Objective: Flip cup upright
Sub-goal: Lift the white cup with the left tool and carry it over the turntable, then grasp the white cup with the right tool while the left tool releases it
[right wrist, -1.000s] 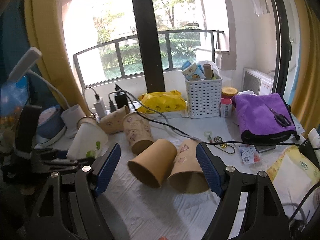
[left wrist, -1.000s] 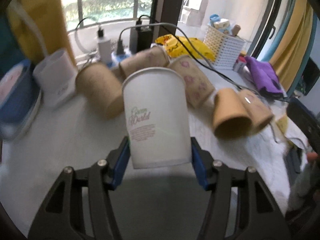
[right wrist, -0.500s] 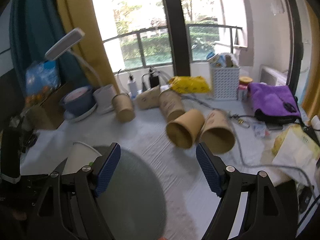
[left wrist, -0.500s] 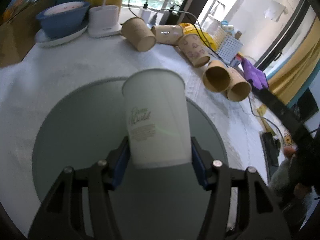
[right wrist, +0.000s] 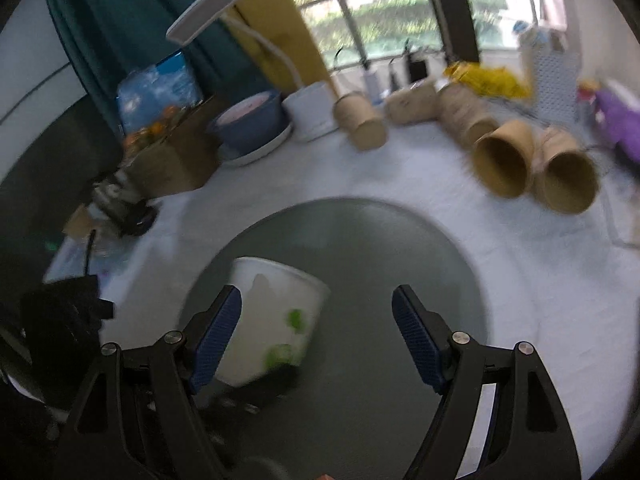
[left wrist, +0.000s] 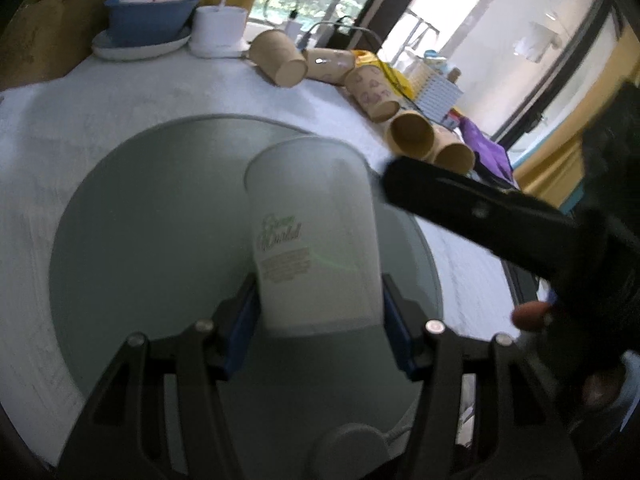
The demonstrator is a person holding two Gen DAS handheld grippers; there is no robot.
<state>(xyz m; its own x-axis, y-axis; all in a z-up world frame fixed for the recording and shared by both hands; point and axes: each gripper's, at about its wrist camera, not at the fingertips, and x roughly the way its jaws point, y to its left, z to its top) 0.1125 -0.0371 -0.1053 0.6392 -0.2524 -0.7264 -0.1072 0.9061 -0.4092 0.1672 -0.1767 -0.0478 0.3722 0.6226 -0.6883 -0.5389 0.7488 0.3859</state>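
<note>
On my left wrist view, my left gripper (left wrist: 318, 312) has its blue-padded jaws clamped on the lower part of a white paper cup with green printed lettering (left wrist: 314, 236), one pad on either side of its wall. The cup sits over a round grey-green glass disc (left wrist: 152, 216) that lies on the white textured tablecloth (left wrist: 60, 120). I cannot tell from either view whether the cup's base touches the disc or is just above it. On the right wrist view the same cup (right wrist: 276, 320) shows its wide open rim pointing up and toward the far side, tilted a little, with green leaf marks on its wall, over the near left part of the disc (right wrist: 380, 248). My right gripper (right wrist: 318, 336) hangs over the disc with its jaws spread wide and nothing between them; the cup lies just beside its left finger. On the left view a black bar of the right-hand rig (left wrist: 480, 208) crosses in from the right, close to the cup's rim. Further back on the cloth lies a loose row of brown kraft paper cups on their sides (right wrist: 504, 160), some plain and some with pink printed figures. Behind them I see a blue bowl on a white plate (left wrist: 150, 12), the round white base of a desk lamp (left wrist: 219, 30), a white slatted basket (left wrist: 438, 92), and a purple cloth (left wrist: 486, 148).
</note>
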